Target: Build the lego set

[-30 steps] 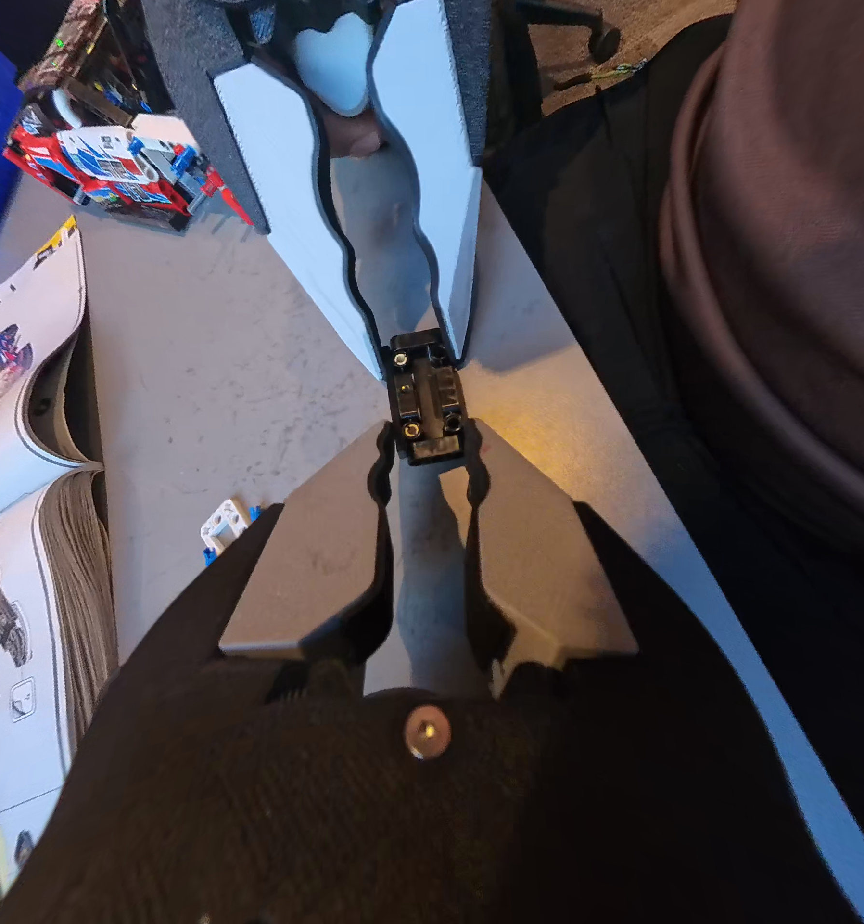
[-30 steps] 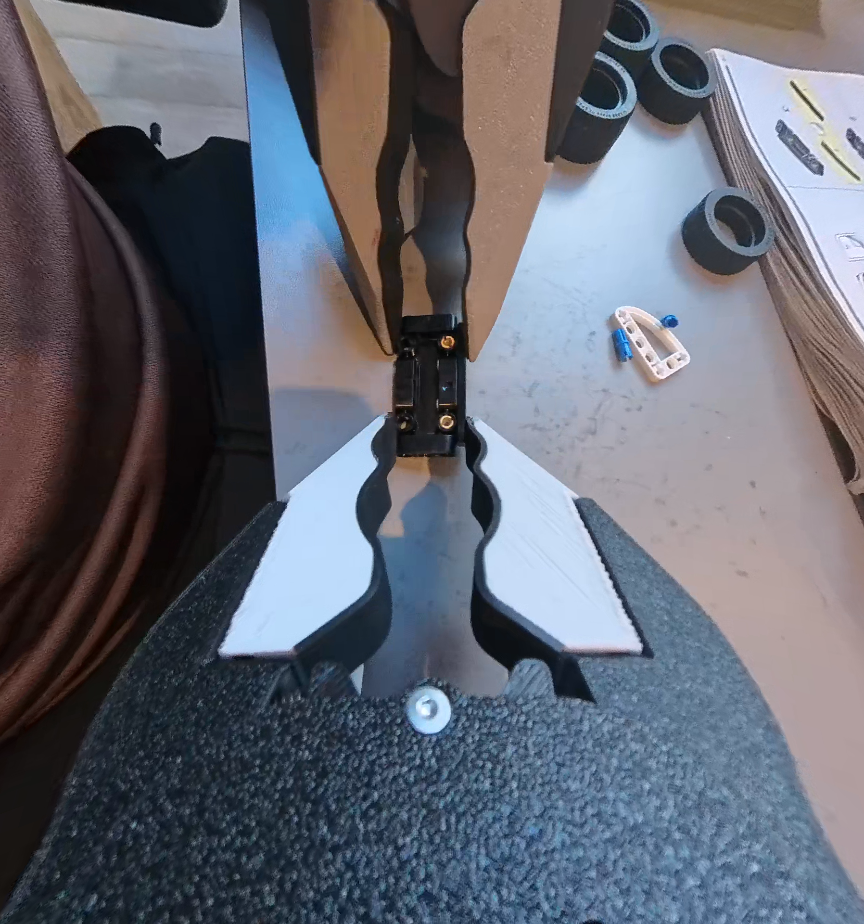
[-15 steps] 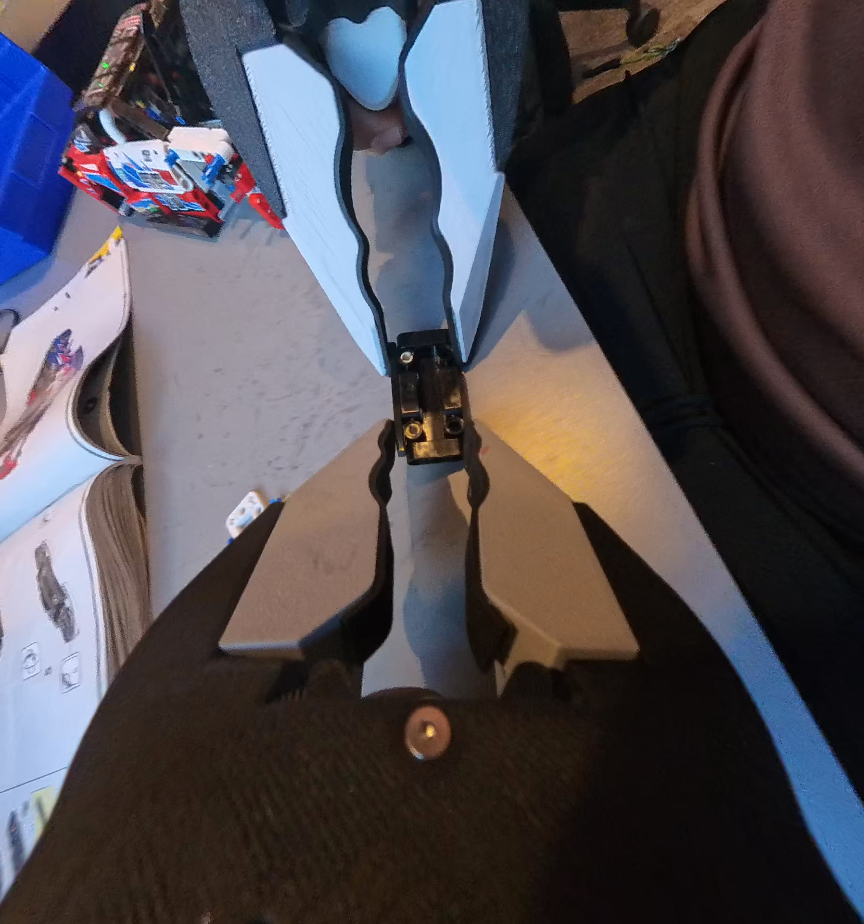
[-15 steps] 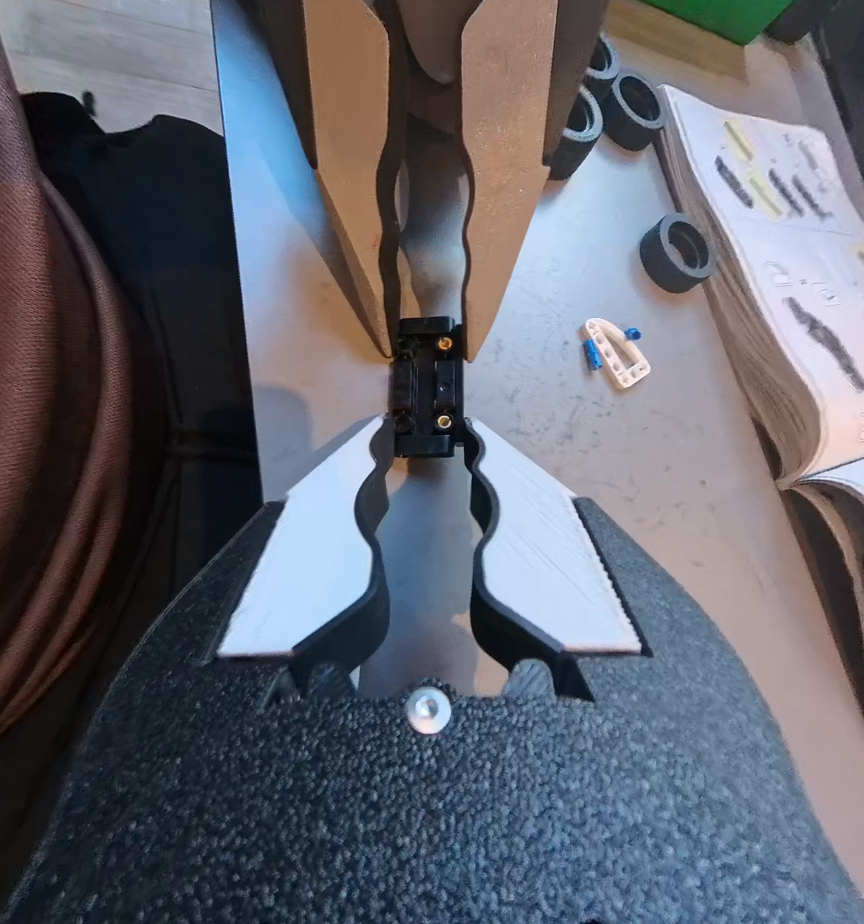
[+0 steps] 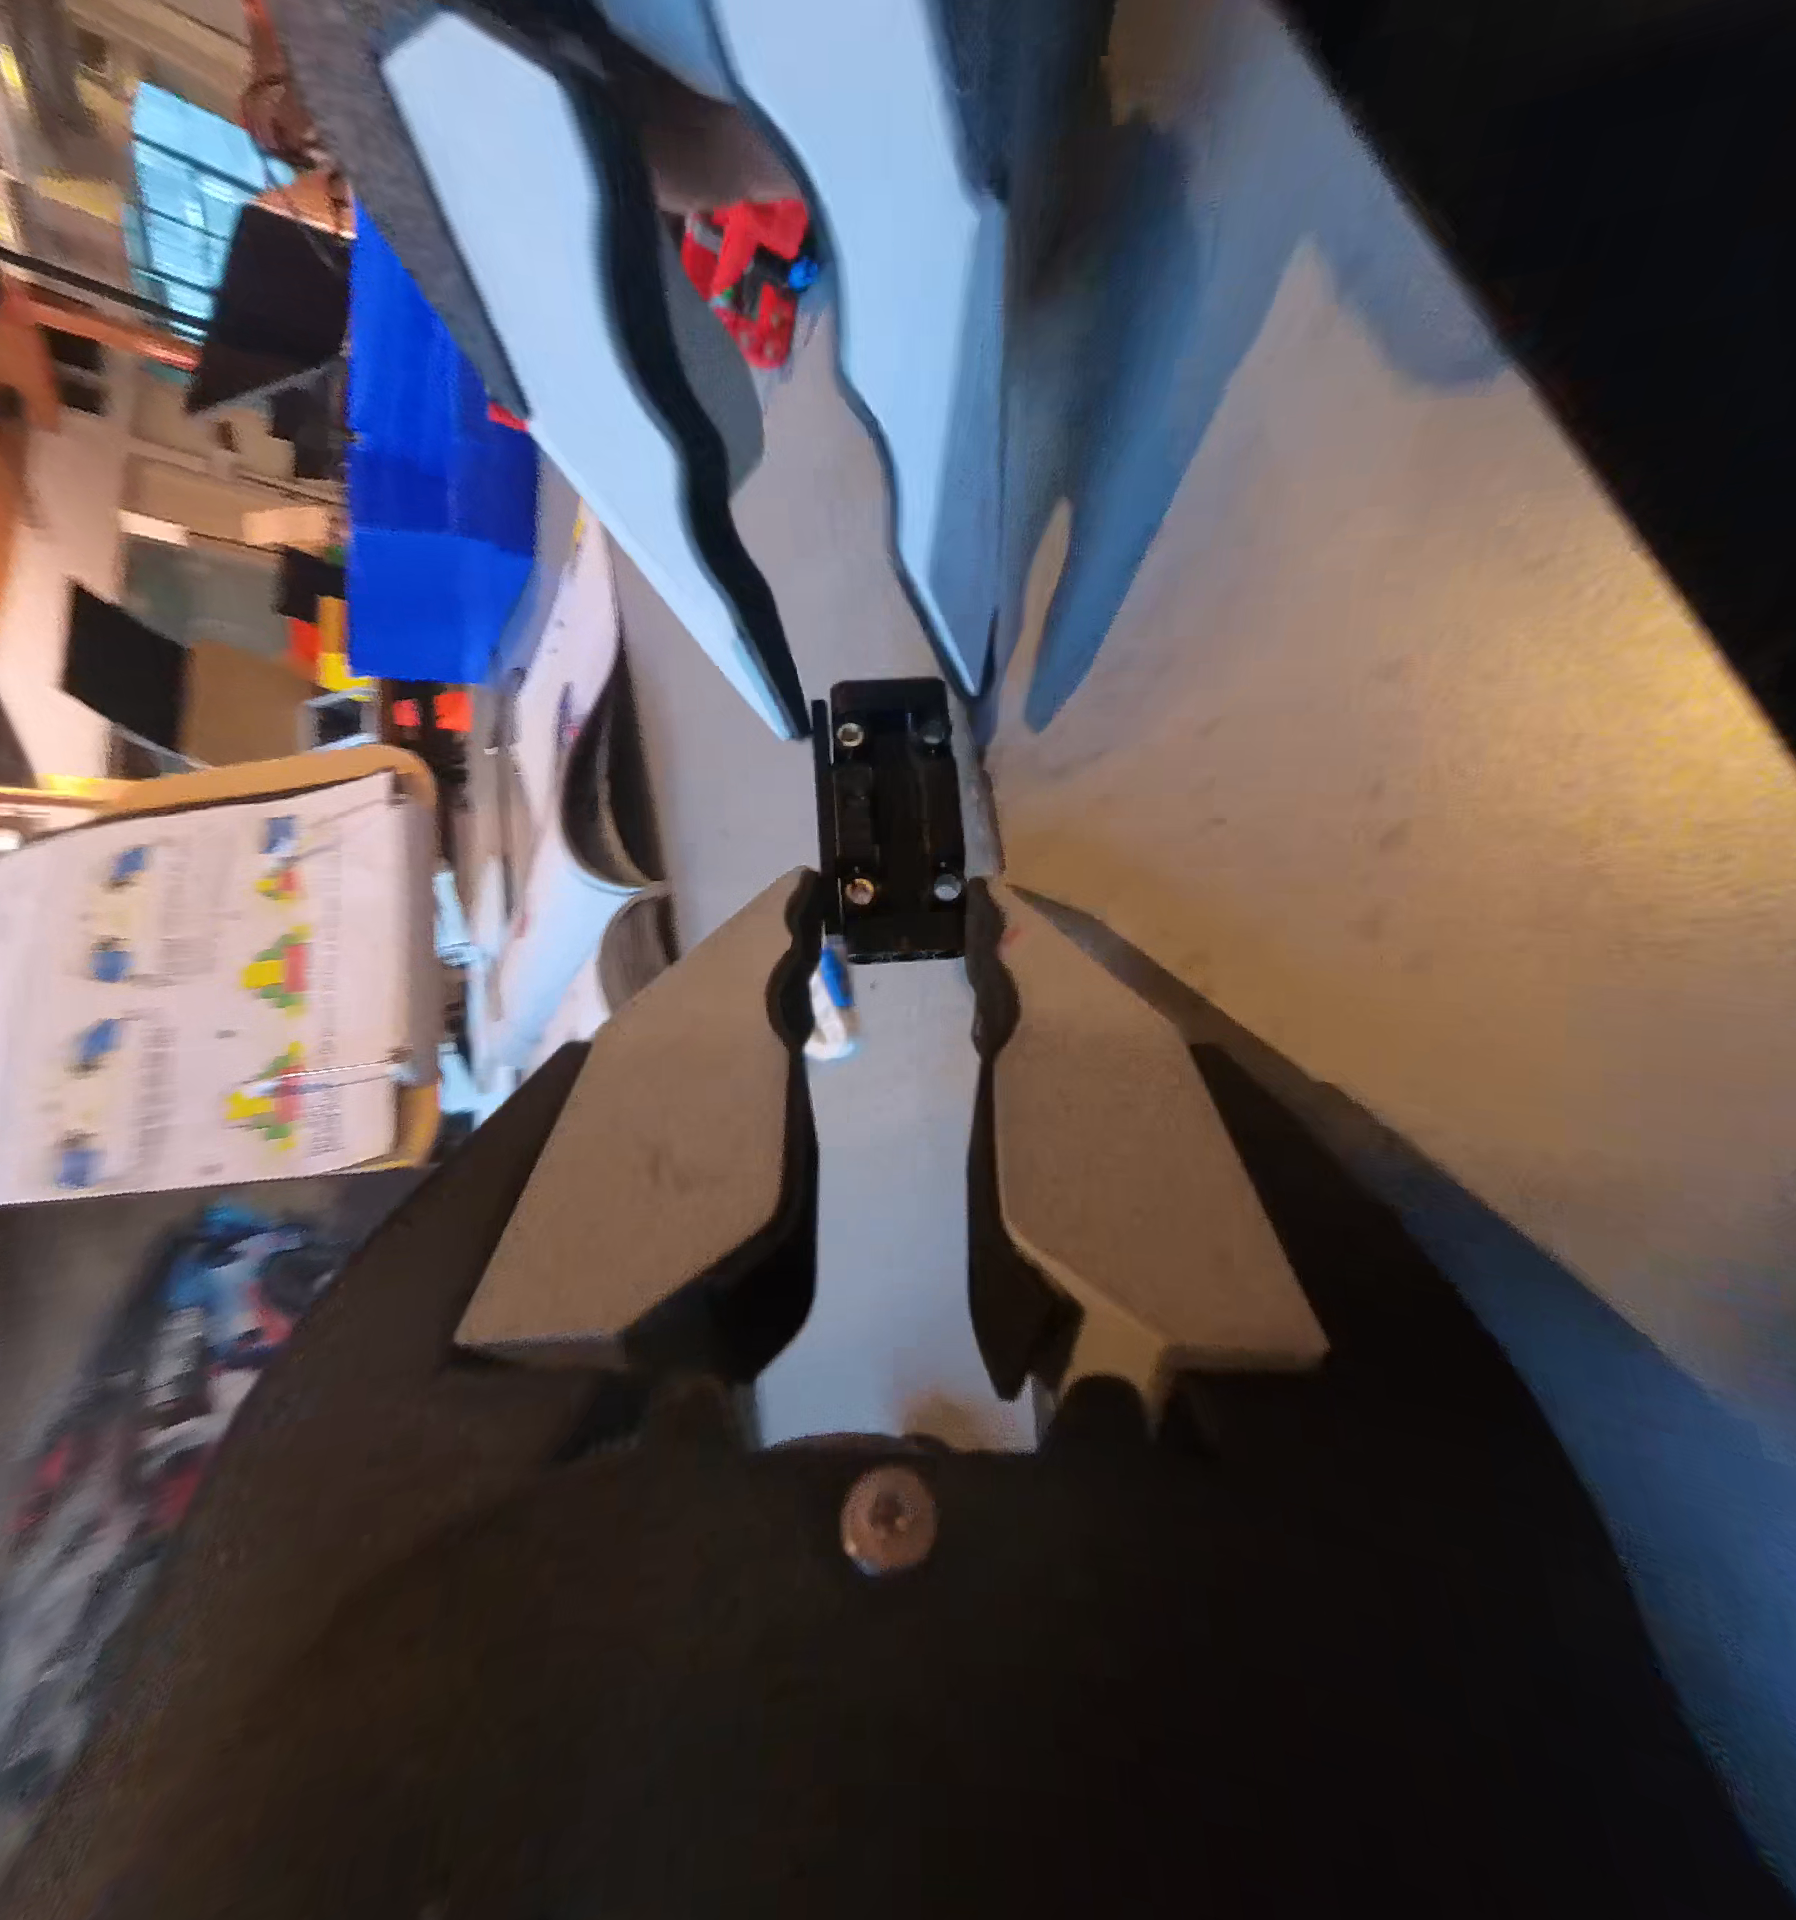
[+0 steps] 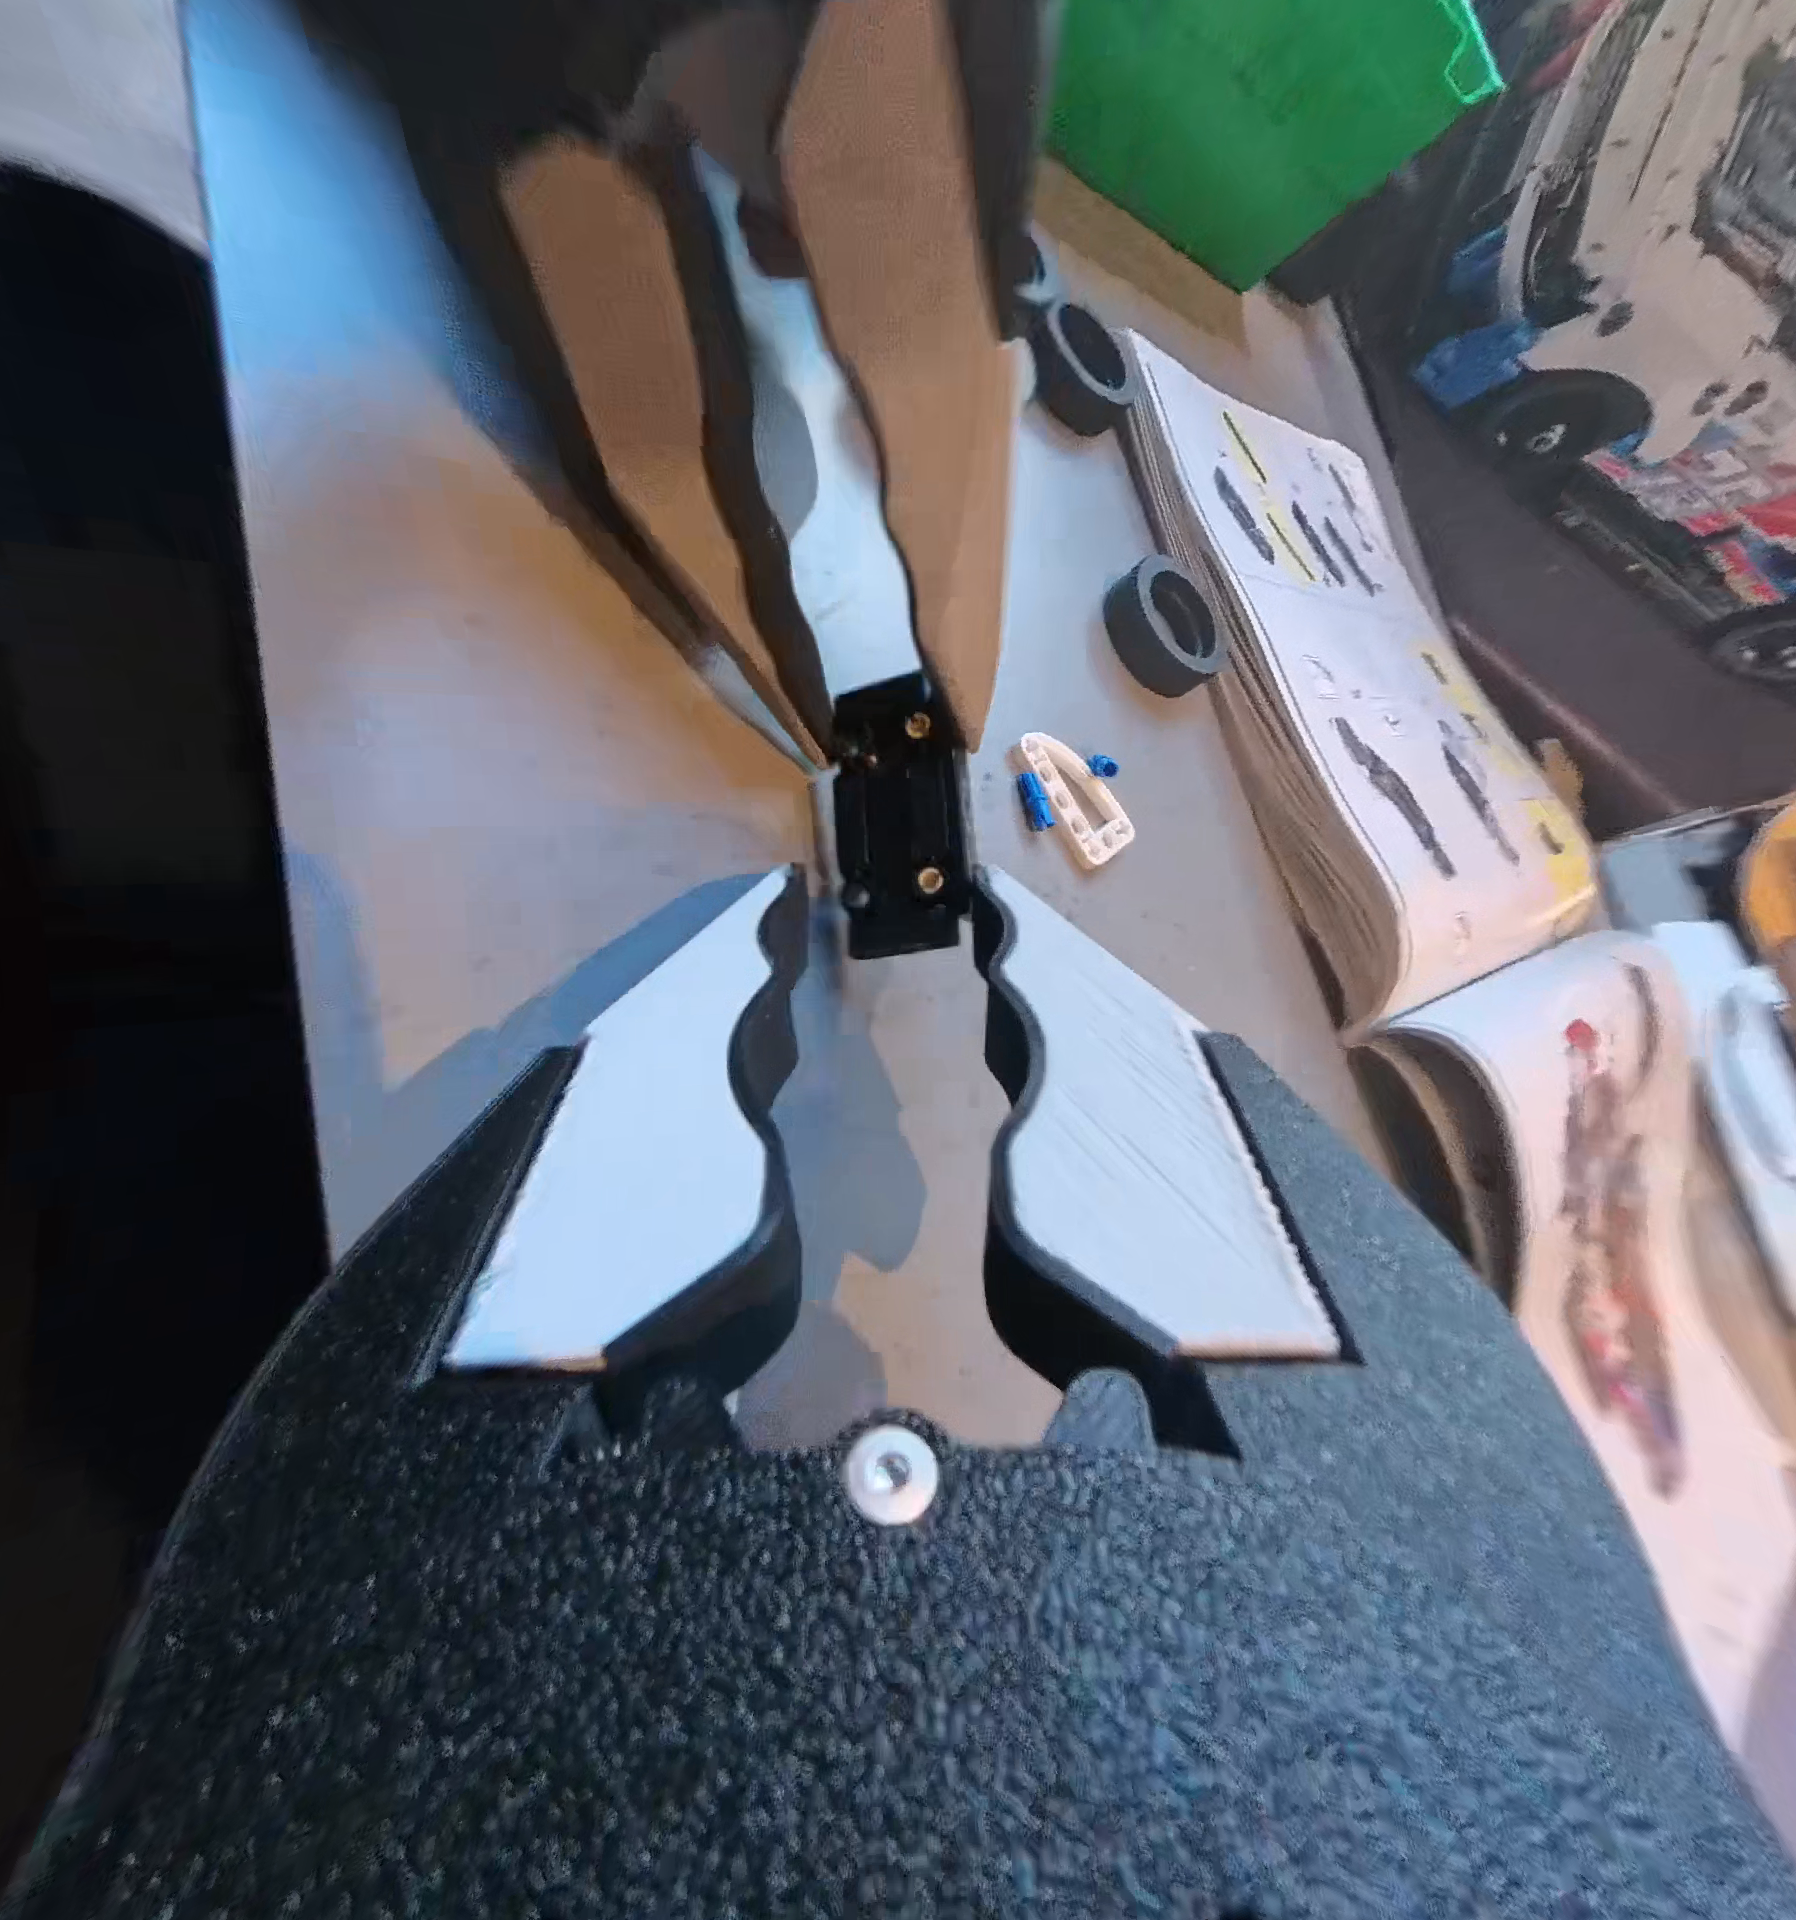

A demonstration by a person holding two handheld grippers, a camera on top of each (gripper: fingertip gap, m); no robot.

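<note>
You have your left gripper and right gripper each pinching an end of the black lego assembly at frame centre, while, blur permitting, tyres and a white piece probably await fitting.

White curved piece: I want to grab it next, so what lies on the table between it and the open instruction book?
In the right wrist view, only bare table separates the white curved piece from the instruction book.

Lego block between both jaws — booklet seemingly right.
</note>
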